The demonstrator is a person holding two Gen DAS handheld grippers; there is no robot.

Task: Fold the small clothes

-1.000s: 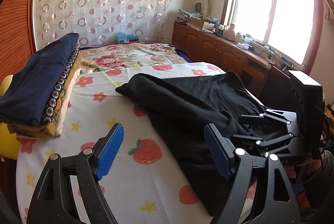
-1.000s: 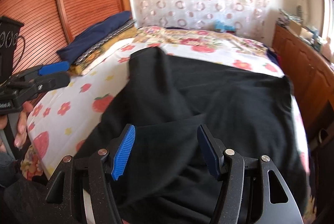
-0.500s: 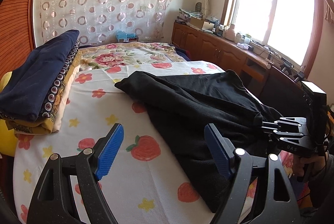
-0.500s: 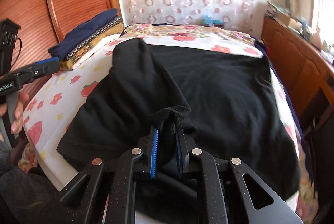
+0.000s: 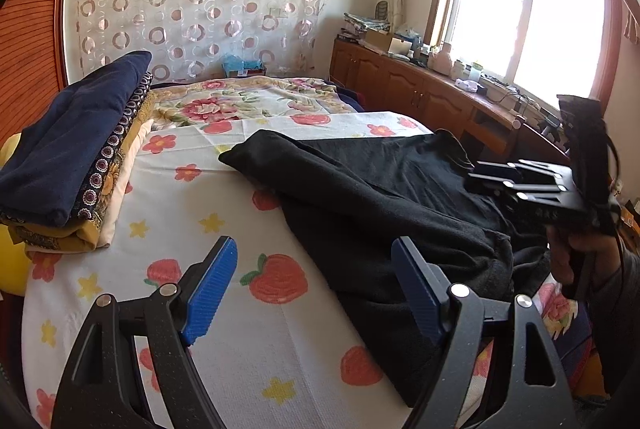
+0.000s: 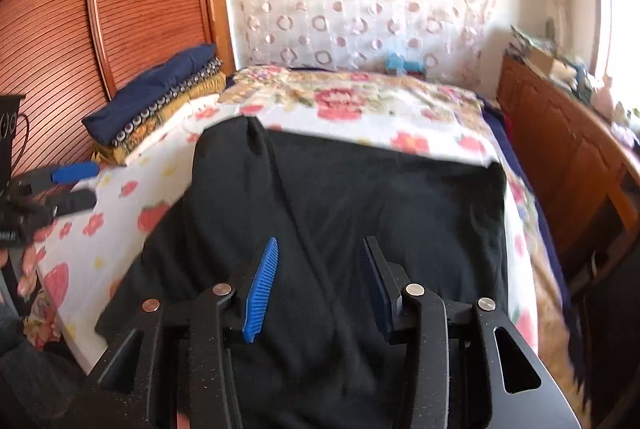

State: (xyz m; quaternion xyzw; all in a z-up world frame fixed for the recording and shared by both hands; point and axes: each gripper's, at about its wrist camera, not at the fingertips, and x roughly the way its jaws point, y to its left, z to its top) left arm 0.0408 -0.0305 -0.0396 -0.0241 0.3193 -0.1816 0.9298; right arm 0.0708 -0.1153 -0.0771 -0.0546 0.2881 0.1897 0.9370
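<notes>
Right wrist view: the right gripper (image 6: 316,281) is opening, its blue pads parted with nothing pinched between them, hanging over the black garment (image 6: 360,209). The garment lies spread on the strawberry-print sheet (image 5: 224,309). The left gripper (image 5: 316,281) stands wide and empty above the sheet, beside the garment's near edge. Folded bedding (image 5: 76,149) is stacked farther left.

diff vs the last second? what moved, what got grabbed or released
The right gripper pinched a fold of the black garment half a second ago, has let it go, and its jaws are opening with nothing pressed between them. The left gripper stayed open and still. The folded stack is unchanged.
</notes>
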